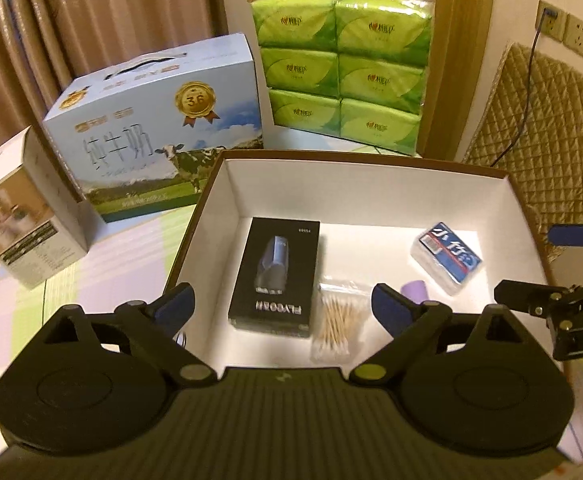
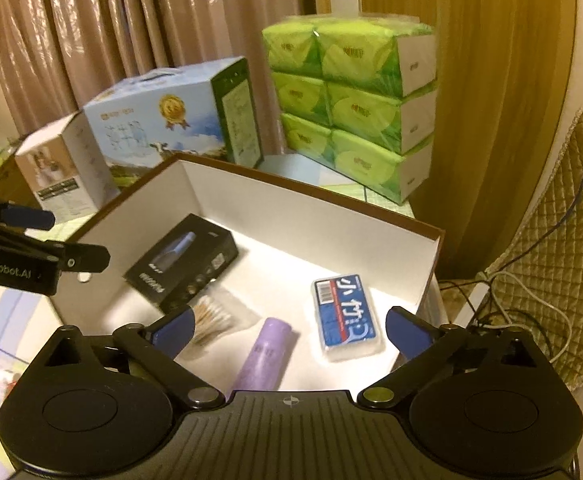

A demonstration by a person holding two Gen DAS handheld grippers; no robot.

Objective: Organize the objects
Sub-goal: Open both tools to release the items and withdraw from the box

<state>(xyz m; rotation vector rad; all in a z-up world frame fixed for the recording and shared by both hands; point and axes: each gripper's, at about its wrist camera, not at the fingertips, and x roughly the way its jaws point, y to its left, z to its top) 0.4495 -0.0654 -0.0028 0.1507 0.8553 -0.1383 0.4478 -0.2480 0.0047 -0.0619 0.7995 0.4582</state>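
Storage box [image 1: 227, 184], white inside w/ brown rim, sits on the table [image 1: 123, 248] and holds a black shaver box [image 1: 277, 276], cotton swabs [image 1: 337, 326], a blue card pack [image 1: 447, 256] and a purple tube [image 2: 265, 354]. Right wrist view shows the tube full length; left wrist view catches only its tip beside a pad. Left claw [image 1: 283, 304] wide, empty, over the box's near edge. Right claw [image 2: 289, 330] wide, empty, above the tube. Behind: milk carton [image 1: 159, 128], green tissue packs [image 1: 343, 64], small white box [image 1: 19, 216]; quilted cushion [image 1: 543, 140] at right.
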